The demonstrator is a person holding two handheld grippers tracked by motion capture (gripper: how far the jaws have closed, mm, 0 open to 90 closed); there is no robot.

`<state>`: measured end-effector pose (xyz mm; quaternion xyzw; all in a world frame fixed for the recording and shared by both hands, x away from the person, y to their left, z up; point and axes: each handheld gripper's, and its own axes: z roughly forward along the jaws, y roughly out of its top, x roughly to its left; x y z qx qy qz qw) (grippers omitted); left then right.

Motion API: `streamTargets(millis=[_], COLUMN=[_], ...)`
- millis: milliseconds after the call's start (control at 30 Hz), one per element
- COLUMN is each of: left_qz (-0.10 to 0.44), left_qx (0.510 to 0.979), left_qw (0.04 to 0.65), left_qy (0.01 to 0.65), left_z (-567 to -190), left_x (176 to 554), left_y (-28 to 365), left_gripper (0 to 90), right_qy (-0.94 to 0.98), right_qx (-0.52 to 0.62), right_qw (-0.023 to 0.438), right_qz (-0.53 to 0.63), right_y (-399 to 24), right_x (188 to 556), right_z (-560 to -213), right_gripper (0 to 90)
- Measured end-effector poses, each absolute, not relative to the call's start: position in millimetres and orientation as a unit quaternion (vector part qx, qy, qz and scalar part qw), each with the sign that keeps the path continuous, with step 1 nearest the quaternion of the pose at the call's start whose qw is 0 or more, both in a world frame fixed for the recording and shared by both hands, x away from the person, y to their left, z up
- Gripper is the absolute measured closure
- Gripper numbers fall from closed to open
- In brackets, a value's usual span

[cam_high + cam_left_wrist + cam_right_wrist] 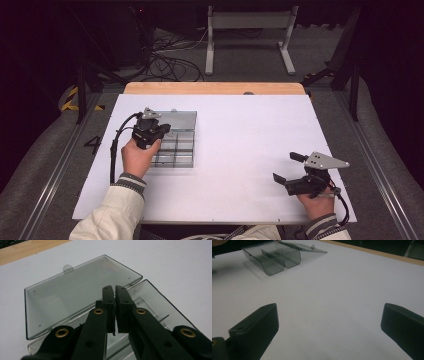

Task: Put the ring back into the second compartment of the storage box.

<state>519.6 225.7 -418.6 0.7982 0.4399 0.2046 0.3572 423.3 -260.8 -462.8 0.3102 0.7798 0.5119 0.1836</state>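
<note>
With the lid (75, 290) already folded back, box (177, 150) open and empty on the counter (250, 150).
Left tool (115, 293) shut on nothing above the compartments; right tool (290, 167) wide open, empty, well apart; filling or closing presumably left.

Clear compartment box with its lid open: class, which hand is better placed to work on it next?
Left. The left gripper, fingers shut, hovers over the box; the right gripper sits open, far across the table.
</note>
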Motion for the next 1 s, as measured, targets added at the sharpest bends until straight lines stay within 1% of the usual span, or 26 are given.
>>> streamTargets(millis=[167,667,1000], left_qz=[0.206,0.186,0.187], left_qx=[0.803,0.813,0.823], left_qw=[0.347,0.318,0.299], left_qy=[0.439,0.450,0.445], left_z=[-422,-434,-440], left_x=[522,528,530], left_y=[225,223,220], left_gripper=[87.3,87.2,87.2], right_qy=[0.779,0.780,0.780], right_qx=[0.309,0.309,0.309], right_qw=[0.185,0.184,0.184], right_qz=[0.512,0.512,0.511], right_y=[-261,-261,-261], right_x=[423,423,423], right_z=[-463,-463,-463], right_gripper=[2.0,2.0,2.1])
